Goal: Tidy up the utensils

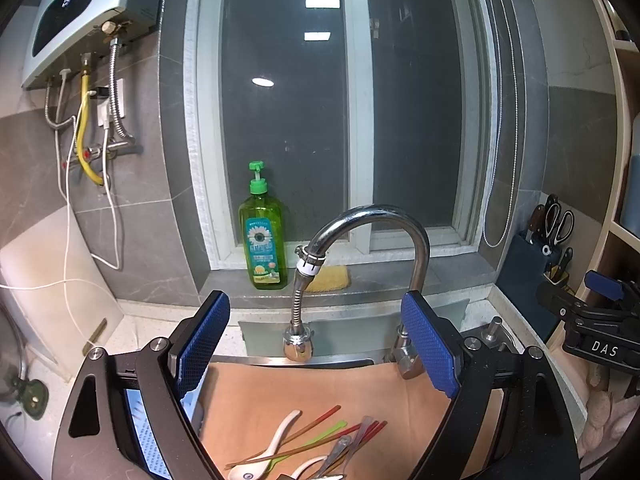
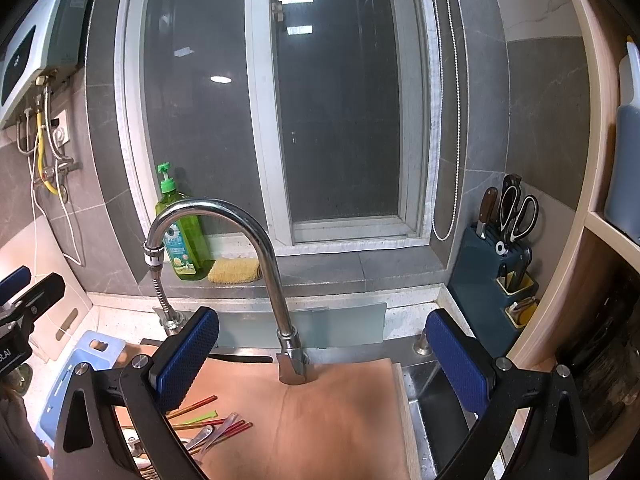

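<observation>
Both grippers hang wide open and empty above a tan board [image 1: 320, 392] that covers the sink: the left gripper [image 1: 324, 344] over its left part, the right gripper [image 2: 324, 356] further right. Mixed utensils [image 1: 304, 448] lie in a loose heap on the near left of the board, with red and green chopsticks [image 1: 320, 432] crossing white spoons [image 1: 272, 444] and metal ones. A chrome faucet [image 2: 240, 240] arches over the far edge. Left of the board sits a pale blue tray [image 2: 76, 372]. Far right, a dark blue knife block [image 2: 496, 280] holds scissors.
</observation>
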Action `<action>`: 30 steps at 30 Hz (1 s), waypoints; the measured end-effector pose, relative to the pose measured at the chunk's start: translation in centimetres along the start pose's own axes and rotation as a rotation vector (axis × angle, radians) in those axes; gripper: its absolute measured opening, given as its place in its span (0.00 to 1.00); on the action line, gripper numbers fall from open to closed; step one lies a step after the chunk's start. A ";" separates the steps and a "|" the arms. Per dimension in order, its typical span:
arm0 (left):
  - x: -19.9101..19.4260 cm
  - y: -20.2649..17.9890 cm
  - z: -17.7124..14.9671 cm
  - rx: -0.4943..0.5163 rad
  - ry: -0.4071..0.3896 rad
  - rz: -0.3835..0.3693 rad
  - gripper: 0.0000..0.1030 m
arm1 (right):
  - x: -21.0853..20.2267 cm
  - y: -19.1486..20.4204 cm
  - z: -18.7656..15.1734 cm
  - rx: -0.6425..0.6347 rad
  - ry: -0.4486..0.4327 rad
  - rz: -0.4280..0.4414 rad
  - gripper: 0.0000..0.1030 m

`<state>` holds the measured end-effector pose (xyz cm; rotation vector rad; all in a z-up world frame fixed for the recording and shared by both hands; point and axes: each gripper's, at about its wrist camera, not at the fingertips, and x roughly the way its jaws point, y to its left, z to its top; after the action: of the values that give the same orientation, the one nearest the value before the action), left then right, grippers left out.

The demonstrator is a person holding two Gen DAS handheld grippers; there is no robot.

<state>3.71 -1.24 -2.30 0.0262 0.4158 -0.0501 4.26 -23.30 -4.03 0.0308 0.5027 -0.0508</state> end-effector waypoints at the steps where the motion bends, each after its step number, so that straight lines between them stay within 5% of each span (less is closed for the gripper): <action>1: 0.0 0.0 0.0 0.000 0.001 0.001 0.85 | 0.0 0.0 -0.1 0.001 0.001 0.000 0.99; 18: 1.5 2.4 -2.6 -0.005 0.096 0.047 0.85 | 2.7 1.1 -1.8 -0.020 0.087 0.024 0.99; 30: 1.6 7.4 -7.7 -0.043 0.234 0.159 0.85 | 7.0 3.1 -5.2 -0.054 0.227 0.146 0.99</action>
<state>2.50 6.38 -9.84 0.0229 0.6471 0.1198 8.11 -20.31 -11.90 0.0204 0.7268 0.1099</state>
